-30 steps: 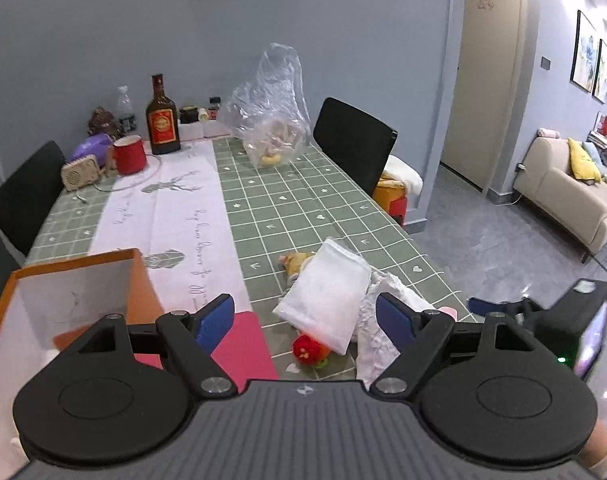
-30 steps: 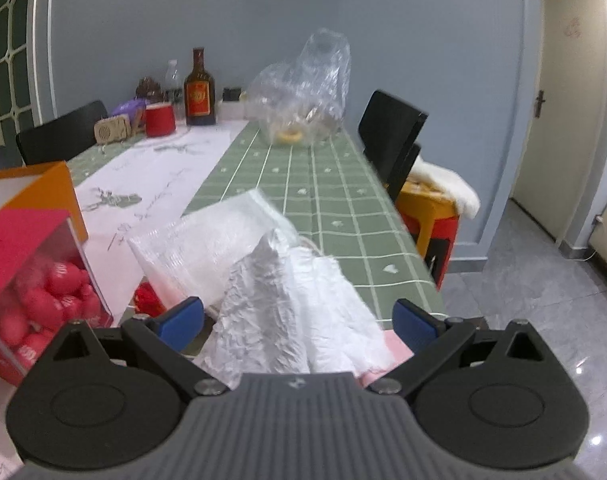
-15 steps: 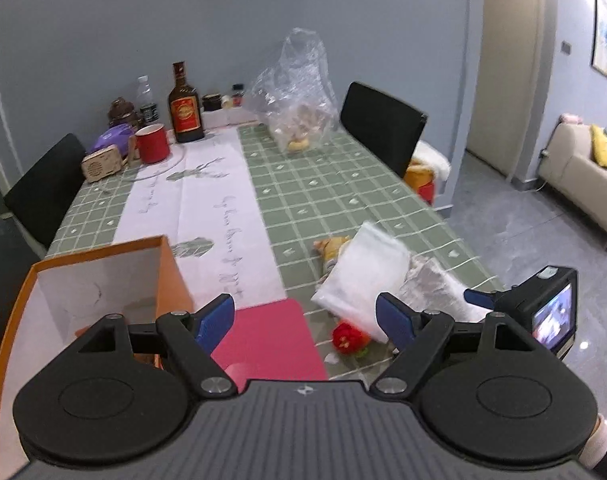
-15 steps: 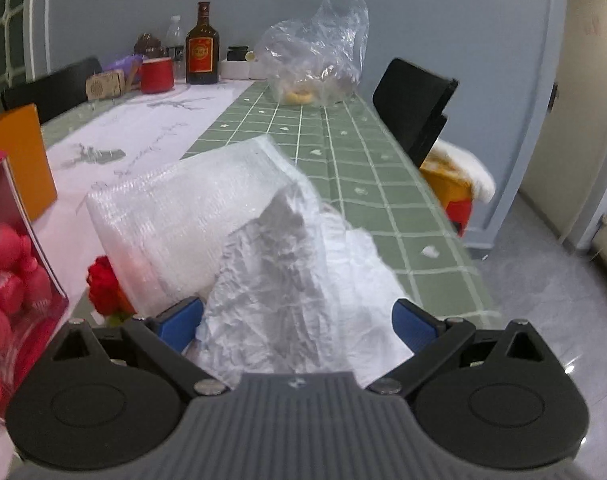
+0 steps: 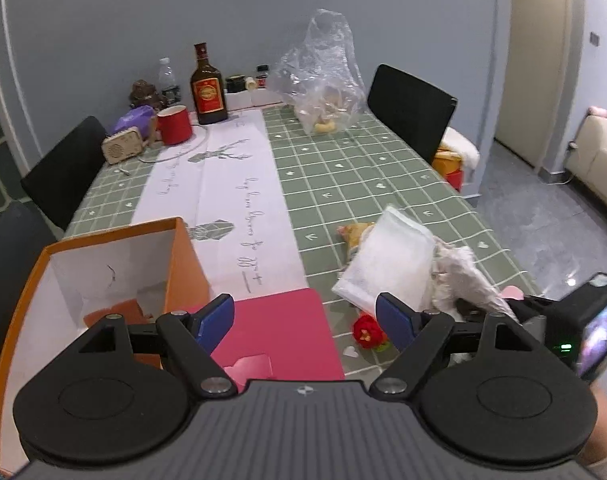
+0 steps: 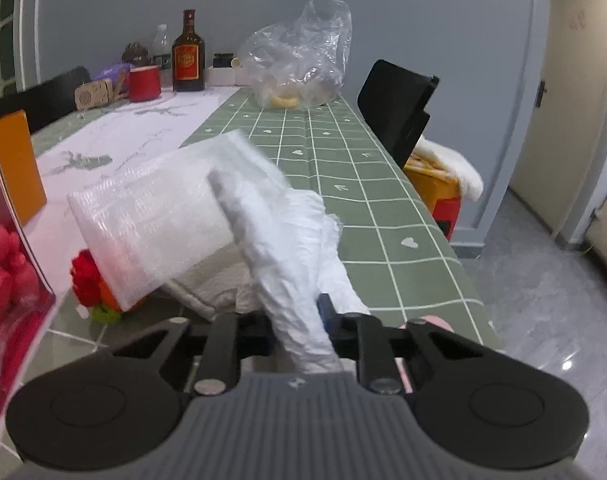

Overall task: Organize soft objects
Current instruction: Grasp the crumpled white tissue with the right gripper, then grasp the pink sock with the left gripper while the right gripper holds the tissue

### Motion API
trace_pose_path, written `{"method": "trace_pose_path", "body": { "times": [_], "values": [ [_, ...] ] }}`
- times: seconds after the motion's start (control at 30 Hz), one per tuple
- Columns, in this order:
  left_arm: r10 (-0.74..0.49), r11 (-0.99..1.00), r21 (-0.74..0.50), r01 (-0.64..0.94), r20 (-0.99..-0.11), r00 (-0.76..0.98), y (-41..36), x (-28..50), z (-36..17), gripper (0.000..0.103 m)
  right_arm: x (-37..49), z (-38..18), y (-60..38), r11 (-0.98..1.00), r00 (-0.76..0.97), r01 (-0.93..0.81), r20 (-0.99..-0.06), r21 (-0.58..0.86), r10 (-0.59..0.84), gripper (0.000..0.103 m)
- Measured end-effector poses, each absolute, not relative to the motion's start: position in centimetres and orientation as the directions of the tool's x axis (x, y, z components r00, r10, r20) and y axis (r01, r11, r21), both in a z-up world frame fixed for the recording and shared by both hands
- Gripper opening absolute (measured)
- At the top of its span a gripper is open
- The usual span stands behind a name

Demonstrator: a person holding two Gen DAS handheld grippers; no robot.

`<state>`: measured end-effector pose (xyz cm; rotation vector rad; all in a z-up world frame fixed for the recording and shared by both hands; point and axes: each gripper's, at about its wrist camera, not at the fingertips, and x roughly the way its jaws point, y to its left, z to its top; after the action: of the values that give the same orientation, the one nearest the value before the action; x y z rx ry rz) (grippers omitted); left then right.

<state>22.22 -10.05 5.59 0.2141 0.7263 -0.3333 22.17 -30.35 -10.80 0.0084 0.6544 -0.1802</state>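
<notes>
The soft white crinkly paper (image 6: pixel 287 264) lies near the front edge of the green checked table (image 6: pixel 367 184), and the right gripper (image 6: pixel 297 326) has its jaws pinched tight on the near end of it. The pinch squeezes the paper into a thin rope, so it looks ready to be lifted without slipping. A clear bubble bag (image 6: pixel 155 216) leans on the paper just beside it. A small red flower toy (image 6: pixel 88 276) peeks out from under the bag, and a yellow soft toy (image 5: pixel 355 234) lies behind it.

The left gripper (image 5: pixel 305 318) hangs over a pink box (image 5: pixel 279 328) with its jaws wide apart and nothing between them. It seems to be waiting its turn. An open orange box (image 5: pixel 181 264) stands next to it, with white walls inside. That is likely where the soft things should go, since it is open and close by. The paper probably needs a gentle lift, because the bag could slide off it.
</notes>
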Motion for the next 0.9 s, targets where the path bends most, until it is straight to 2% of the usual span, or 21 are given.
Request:
{"method": "trace_pose_path", "body": {
  "times": [0.1, 0.2, 0.43, 0.57, 0.7, 0.9],
  "values": [
    [-0.221, 0.927, 0.073, 0.367, -0.685, 0.695, -10.5, 22.1, 5.6, 0.094, 21.3, -10.0, -31.2, 0.989, 0.805, 0.144, -0.584, 0.025, -0.103, 0.011],
    [-0.226, 0.924, 0.072, 0.375, -0.688, 0.689, -11.1, 21.8, 5.7, 0.095, 20.2, -9.0, -32.5, 0.979, 0.838, 0.100, -0.545, 0.178, 0.013, 0.011],
    [-0.249, 0.910, 0.068, 0.409, -0.699, 0.670, -12.7, 20.9, 5.5, 0.094, 17.2, -6.3, -35.2, 0.920, 0.901, 0.020, -0.405, 0.392, 0.153, 0.011],
    [-0.306, 0.887, 0.018, 0.461, -0.725, 0.616, -14.5, 20.7, 5.0, 0.094, 13.9, -4.5, -37.5, 0.903, 0.932, 0.065, -0.350, 0.426, 0.097, 0.011],
    [-0.378, 0.858, -0.068, 0.508, -0.755, 0.536, -16.8, 20.9, 4.2, 0.094, 11.3, -3.4, -40.0, 0.881, 0.938, 0.093, -0.337, 0.464, 0.079, 0.011],
    [-0.416, 0.827, -0.119, 0.550, -0.787, 0.456, -21.6, 20.7, 1.7, 0.094, 8.1, -3.3, -42.1, 0.896, 0.929, 0.191, -0.370, 0.402, -0.032, 0.011]
  ]
}}
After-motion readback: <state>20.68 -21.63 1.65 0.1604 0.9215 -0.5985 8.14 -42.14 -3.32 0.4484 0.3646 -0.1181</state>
